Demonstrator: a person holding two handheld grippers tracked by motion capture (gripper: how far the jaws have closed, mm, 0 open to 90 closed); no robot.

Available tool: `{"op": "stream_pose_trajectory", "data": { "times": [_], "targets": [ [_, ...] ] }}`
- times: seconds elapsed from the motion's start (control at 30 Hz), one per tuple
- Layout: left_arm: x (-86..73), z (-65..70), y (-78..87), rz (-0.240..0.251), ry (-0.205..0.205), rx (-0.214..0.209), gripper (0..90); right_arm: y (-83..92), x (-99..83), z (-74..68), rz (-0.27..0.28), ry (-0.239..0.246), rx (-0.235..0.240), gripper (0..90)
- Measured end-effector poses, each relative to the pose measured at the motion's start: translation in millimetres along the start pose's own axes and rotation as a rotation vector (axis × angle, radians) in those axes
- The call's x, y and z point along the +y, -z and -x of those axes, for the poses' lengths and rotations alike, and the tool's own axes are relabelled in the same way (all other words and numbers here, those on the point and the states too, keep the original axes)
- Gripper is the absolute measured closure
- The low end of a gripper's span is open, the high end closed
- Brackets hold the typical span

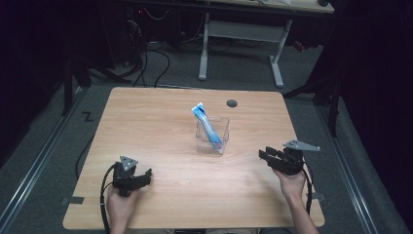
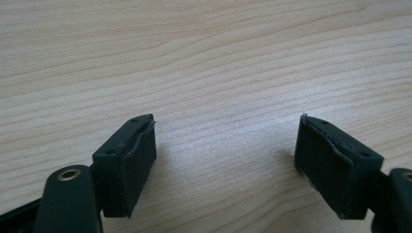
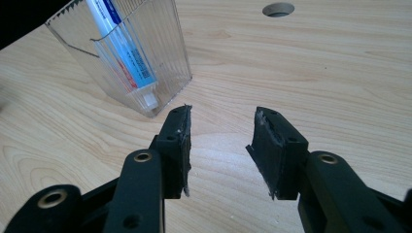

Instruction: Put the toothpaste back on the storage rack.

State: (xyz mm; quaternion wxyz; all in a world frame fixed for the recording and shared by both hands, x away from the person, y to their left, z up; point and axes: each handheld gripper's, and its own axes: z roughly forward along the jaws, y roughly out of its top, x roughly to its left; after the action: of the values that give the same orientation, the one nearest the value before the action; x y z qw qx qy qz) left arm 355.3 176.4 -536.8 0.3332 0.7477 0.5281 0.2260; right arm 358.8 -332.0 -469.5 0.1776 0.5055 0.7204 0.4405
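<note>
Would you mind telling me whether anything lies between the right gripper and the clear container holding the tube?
Nothing visible does. Bare wooden table lies between the right gripper, its jaws apart and empty, and the clear container with the tube leaning inside.

Toothpaste tube [image 3: 121, 53] top cut off

The left gripper [image 1: 142, 176] sits low over the near left part of the table, its jaws spread wide with nothing between the pads [image 2: 127, 162]. The left hand [image 1: 120, 202] grips it from behind. The right gripper [image 1: 267, 155] points left, tilted downward, jaws partly apart and empty, held by the right hand [image 1: 291, 181].
</note>
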Motion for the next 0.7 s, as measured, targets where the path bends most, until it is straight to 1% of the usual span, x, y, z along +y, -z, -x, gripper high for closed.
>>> {"op": "stream_pose_trajectory", "data": {
  "times": [0.13, 0.23, 0.33, 0.4, 0.57, 0.7],
  "targets": [
    [0.0, 0.0, 0.0, 0.000, 0.000, 0.000, 23.4, -6.8, -1.7, -2.1, -0.027, 0.012, -0.008, 58.2],
    [0.0, 0.0, 0.0, 0.000, 0.000, 0.000, 23.4, -12.5, -2.9, -4.8, -0.041, 0.037, -0.016, 58.2],
    [0.0, 0.0, 0.0, 0.000, 0.000, 0.000, 23.3, -18.0, -5.4, -6.1, -0.049, 0.036, -0.018, 58.2],
    [0.0, 0.0, 0.0, 0.000, 0.000, 0.000, 23.3, -21.4, -8.0, -5.8, -0.060, 0.024, -0.019, 58.1],
    [0.0, 0.0, 0.0, 0.000, -0.001, -0.001, 23.2, -29.3, -11.7, -3.7, -0.084, 0.029, -0.027, 58.2],
    [0.0, 0.0, -0.1, 0.001, 0.000, 0.000, 23.2, -36.1, -13.3, -4.7, -0.100, 0.031, -0.026, 58.1]
  ]
}}
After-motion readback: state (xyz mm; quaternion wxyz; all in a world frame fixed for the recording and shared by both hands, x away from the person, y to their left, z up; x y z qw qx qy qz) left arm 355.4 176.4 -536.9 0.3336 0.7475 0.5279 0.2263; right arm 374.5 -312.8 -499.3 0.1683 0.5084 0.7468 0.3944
